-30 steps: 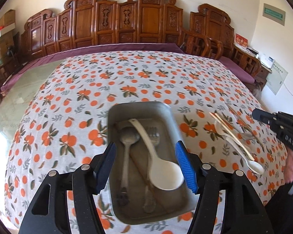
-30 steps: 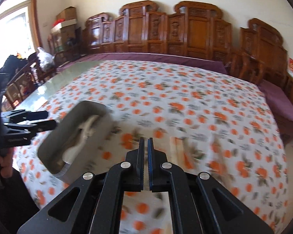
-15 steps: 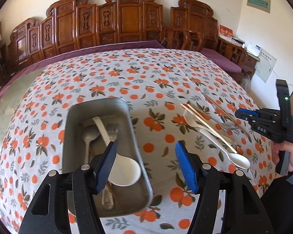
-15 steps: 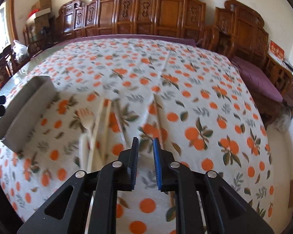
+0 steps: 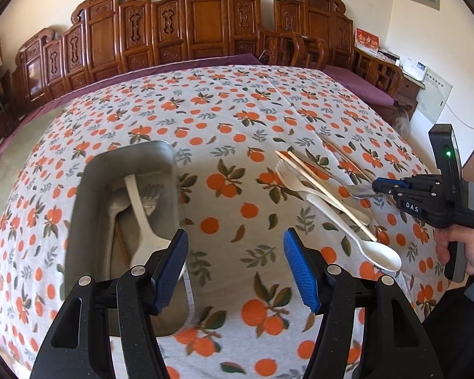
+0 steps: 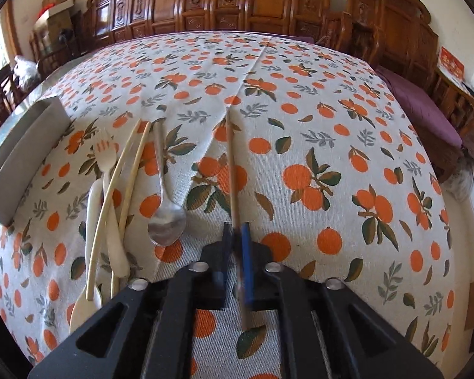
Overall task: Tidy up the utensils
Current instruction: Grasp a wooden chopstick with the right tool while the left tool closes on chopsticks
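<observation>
My right claw (image 6: 236,237), shut and roaming a second ago, now closes around a brown chopstick (image 6: 232,170) at 12 o'clock on the bench (image 6: 300,110), bound for the tray (image 5: 85,208); my left claw (image 5: 235,263) gapes empty.

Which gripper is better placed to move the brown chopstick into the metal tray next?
Right. The right gripper already straddles the brown chopstick, while the left gripper hangs open and empty beside the metal tray.
</observation>
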A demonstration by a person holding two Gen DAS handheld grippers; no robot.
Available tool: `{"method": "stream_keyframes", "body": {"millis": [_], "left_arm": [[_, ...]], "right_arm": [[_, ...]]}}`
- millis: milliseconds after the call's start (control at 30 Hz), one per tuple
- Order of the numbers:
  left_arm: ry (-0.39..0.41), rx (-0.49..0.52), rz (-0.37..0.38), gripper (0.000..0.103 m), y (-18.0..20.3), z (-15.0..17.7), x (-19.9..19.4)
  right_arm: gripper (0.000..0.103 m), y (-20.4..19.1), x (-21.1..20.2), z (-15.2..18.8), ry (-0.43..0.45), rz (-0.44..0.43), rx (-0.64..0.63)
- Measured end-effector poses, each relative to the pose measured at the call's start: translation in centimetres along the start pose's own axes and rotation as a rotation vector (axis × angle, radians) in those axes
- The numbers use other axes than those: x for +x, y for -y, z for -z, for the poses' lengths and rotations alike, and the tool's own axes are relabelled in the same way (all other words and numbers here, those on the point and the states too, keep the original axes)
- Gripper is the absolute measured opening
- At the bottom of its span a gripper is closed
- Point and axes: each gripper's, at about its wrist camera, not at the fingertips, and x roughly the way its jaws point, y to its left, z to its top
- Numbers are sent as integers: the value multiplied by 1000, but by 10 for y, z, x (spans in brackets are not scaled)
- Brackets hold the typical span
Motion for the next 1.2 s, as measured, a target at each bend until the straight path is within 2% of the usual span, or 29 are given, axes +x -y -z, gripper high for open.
{"method": "stream_keyframes", "body": {"millis": [267, 700, 767, 867, 1000, 1100, 1167, 1200], "left_arm": [[-43, 25, 27, 60, 43, -11, 28], [-133, 55, 103, 60, 108, -29, 71], [-145, 68, 100, 50, 116, -28, 76], [-168, 71, 99, 40, 122, -26, 84], [-195, 43, 94, 33, 118, -24, 91], [-201, 29, 96, 24, 114, -24, 90], [-200, 34, 88, 13, 112, -23, 89], [-200, 39, 80, 11, 111, -22, 90]], "right_arm": [[6, 16, -14, -1, 63, -16, 60], [6, 30, -16, -2, 95, -63, 128], [6, 31, -16, -1, 96, -67, 132], [6, 31, -17, -1, 99, -72, 135], [6, 30, -18, -1, 99, -73, 133], [6, 30, -18, -1, 101, -74, 132], [6, 30, -18, -1, 100, -72, 132], [6, 30, -17, -1, 98, -71, 131]]}}
